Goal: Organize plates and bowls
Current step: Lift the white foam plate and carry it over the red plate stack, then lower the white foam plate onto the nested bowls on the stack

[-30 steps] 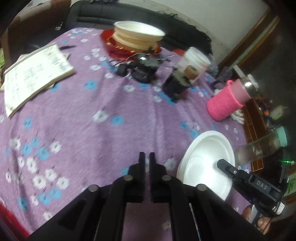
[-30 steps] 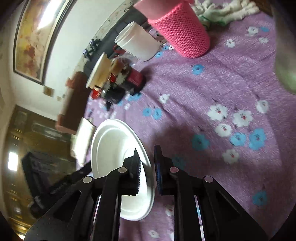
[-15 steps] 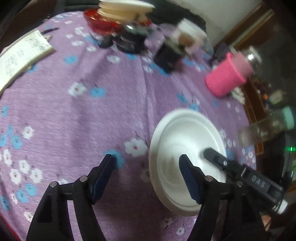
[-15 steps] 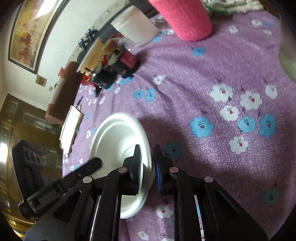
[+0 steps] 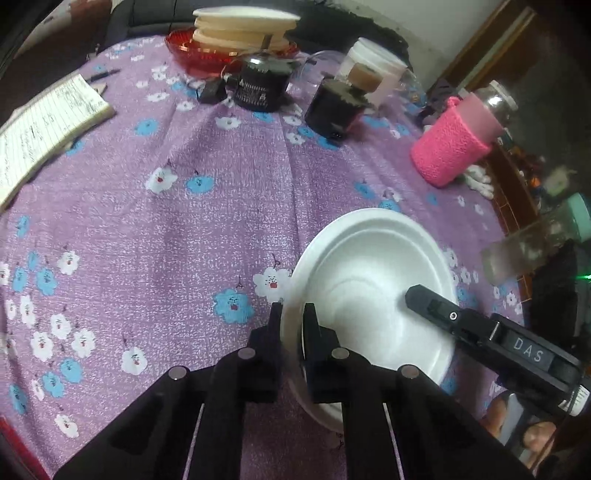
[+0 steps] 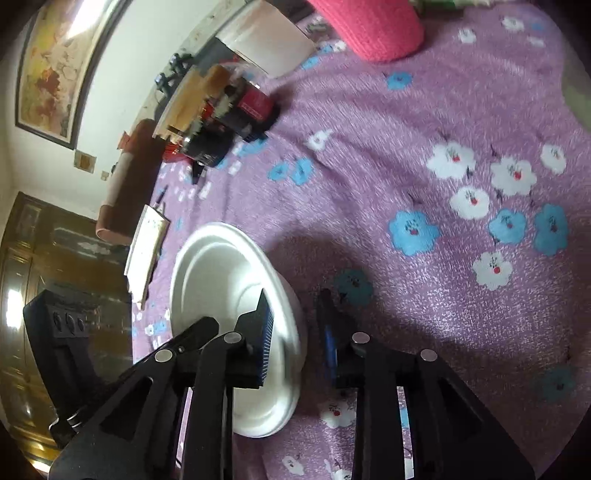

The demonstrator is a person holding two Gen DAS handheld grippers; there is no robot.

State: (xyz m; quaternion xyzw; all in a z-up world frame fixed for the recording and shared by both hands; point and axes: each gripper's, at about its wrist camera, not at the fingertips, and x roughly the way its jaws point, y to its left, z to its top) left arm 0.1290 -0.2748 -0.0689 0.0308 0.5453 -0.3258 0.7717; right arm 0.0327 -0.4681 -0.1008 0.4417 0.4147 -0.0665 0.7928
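**Left tongs now clamped on the bowl rim**

Half a second back, gaped wide astride the bowl's near rim; now pinched shut on it. Left tongs (image 5: 291, 314) closed on the white bowl (image 5: 369, 280), one finger outside the wall, one inside, rim between. Right tongs (image 6: 294, 297) gripping the opposite rim as before, nearly shut, inner pad against the inside wall; outer pad's contact blurred, hard to confirm.

So: two-handed hold secured, bowl seemingly ready for lifting. Bowl resting on the purple cloth (image 5: 184, 221) or barely off it, cannot tell. Lying right at both sets of tips, between the two tongs. Likely destination the stack (image 5: 240, 26), far ahead of the left tongs and well apart.

Pose: left tongs pitched steeply down at the rim. Right tongs angled down less sharply, reaching in from the right of the left tongs, one finger inside the bowl.
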